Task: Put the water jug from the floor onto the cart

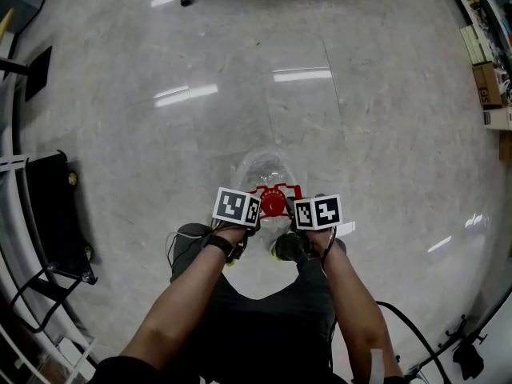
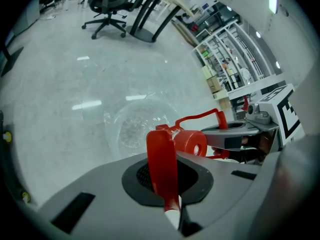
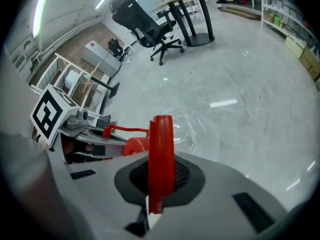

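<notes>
Both claws are clamping the red handle of the clear water jug, the left claw and the right claw each pinching it from its own side. The jug is showing straight below them against the polished grey stone floor, which is mirroring the ceiling lights. A black cart is standing well apart at the person's left, while an office chair and shelves are sitting farther off

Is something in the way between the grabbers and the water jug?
No, nothing visible is in the way. The left gripper and the right gripper are each shut on the red handle of the water jug, either side of its red cap.
</notes>
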A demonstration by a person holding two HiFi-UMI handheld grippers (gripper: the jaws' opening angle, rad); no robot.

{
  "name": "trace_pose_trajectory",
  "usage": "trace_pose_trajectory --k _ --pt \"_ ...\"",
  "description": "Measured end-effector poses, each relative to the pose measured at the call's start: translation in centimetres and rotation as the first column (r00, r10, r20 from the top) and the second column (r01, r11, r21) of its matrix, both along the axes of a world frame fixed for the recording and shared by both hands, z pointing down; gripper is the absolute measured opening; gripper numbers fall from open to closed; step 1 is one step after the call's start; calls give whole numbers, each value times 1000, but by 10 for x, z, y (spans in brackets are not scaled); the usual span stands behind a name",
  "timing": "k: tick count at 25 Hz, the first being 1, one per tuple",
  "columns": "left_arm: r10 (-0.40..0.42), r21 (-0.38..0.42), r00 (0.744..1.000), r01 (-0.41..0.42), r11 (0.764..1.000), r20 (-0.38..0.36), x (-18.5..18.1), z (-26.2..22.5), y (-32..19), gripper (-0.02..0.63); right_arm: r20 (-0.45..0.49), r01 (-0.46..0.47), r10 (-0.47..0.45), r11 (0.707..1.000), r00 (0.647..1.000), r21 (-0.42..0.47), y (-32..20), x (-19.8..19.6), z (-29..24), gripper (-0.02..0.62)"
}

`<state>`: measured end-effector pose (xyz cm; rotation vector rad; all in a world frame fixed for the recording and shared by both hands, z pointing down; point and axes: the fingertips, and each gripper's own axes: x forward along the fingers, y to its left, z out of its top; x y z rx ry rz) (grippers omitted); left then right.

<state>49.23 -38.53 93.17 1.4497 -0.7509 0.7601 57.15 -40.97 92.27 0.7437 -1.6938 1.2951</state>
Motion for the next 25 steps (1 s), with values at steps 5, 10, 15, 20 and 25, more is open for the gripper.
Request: trace_pose_trajectory --k 5,10,15,20,25 --pt "-27 -29 1000 28 999 13 -26 -84 16 2 11 30 -30 999 999 -31 17 -24 -89 -2" --pt "-124 -8 992 125 992 17 -73 -178 21 2 29 117 -116 993 993 -22 18 -71 -185 -2" --pt "-221 31 975 221 975 10 -138 -224 32 2 46 205 -205 979 978 7 22 -139 -230 -2" --pt "-312 78 950 309 948 29 -230 -247 47 2 56 303 -305 952 951 44 30 -238 -254 -2" --pt "-450 113 892 443 889 41 -329 -274 56 2 81 434 -441 896 894 94 27 -344 -281 -2"
